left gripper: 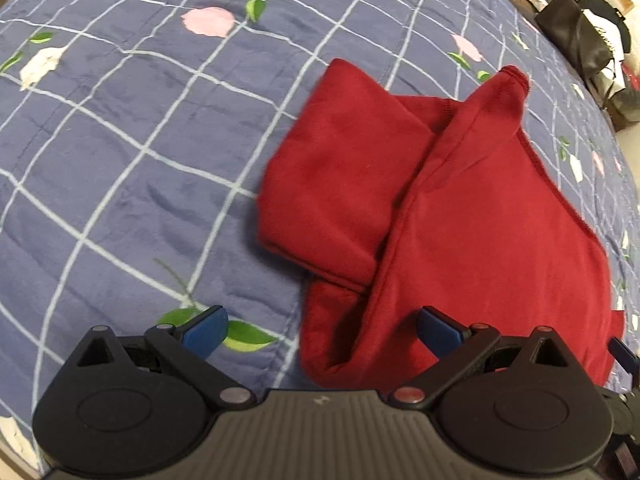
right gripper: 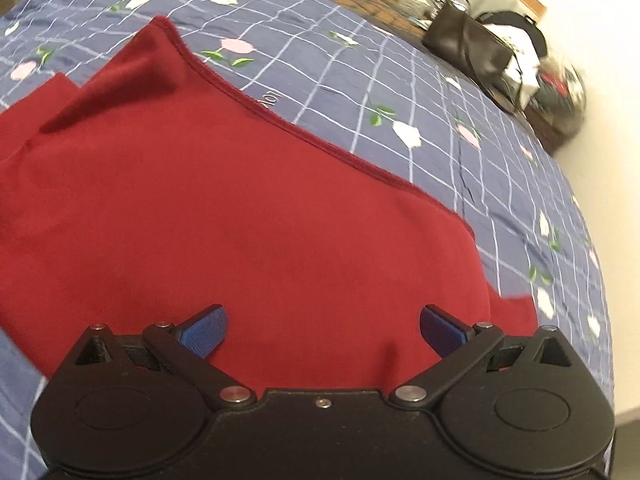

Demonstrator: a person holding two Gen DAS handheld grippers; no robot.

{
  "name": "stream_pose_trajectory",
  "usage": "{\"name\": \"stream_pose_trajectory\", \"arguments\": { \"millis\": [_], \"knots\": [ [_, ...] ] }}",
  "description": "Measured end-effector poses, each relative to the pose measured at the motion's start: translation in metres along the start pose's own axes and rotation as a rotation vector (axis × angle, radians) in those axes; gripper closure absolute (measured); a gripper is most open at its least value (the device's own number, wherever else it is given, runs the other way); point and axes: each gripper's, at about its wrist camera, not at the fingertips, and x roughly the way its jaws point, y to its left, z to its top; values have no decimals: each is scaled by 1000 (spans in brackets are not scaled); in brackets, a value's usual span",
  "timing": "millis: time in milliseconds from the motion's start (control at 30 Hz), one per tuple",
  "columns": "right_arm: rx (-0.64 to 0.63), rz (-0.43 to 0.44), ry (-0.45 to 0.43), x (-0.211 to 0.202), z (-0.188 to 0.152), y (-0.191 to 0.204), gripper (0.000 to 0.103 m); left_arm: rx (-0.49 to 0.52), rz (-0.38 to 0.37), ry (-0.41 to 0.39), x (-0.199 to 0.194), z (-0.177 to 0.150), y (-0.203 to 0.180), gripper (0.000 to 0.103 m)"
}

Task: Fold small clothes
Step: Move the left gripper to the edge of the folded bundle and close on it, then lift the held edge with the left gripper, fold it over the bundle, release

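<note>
Left wrist view: the left gripper hovers over a blue quilt printed with a pale grid and pink, white and green flowers, its two blue pads spread wide with nothing between them. A red garment lies on the quilt right of centre, partly folded — one flat panel is laid out to the left, and a long raised fold runs from the near edge, between the pads, up to a far corner that stands proud of the cloth. The left pad is over bare quilt; the right pad is over the garment's near edge. Right wrist view: the right gripper is likewise wide open and holds nothing, both pads above the same garment, which fills the near and left parts of the frame. Its stitched hem runs diagonally from a far-left corner down toward the near right, with the quilt showing beyond it. At the far right edge of the bed — against a pale wall — stands a dark bag beside blurred clutter; the bag also shows at the far right in the left wrist view
</note>
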Motion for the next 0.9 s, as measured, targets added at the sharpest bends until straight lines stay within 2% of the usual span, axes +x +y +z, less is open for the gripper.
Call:
{"name": "stream_pose_trajectory", "arguments": {
  "millis": [100, 333, 433, 500, 533, 600, 733, 800, 900],
  "knots": [
    [-5, 4, 19, 7, -1, 1, 1, -12, -18, -17, 2, 5, 1, 2],
    [40, -6, 37, 5, -10, 7, 1, -72, -9, -48, 7, 21, 5, 6],
    [53, -8, 45, 4, -14, 8, 1, -53, -44, -42, 8, 23, 2, 20],
    [60, -5, 53, 3, -16, 9, 1, -31, -43, -40, 8, 23, -1, 38],
    [61, -2, 59, 3, -17, 9, 1, -28, -47, -38, 7, 22, -3, 41],
    [56, 11, 76, 4, -20, 10, 1, -35, -69, -38, 7, 23, -5, 54],
    [55, 22, 78, 2, -25, 10, 1, -38, -66, -38, 7, 23, -7, 54],
    [59, 28, 79, 2, -26, 9, 1, -47, -63, -28, 6, 22, -5, 48],
    [66, 35, 85, 1, -26, 9, 1, -54, -57, -6, 9, 24, -4, 46]
  ]
}}
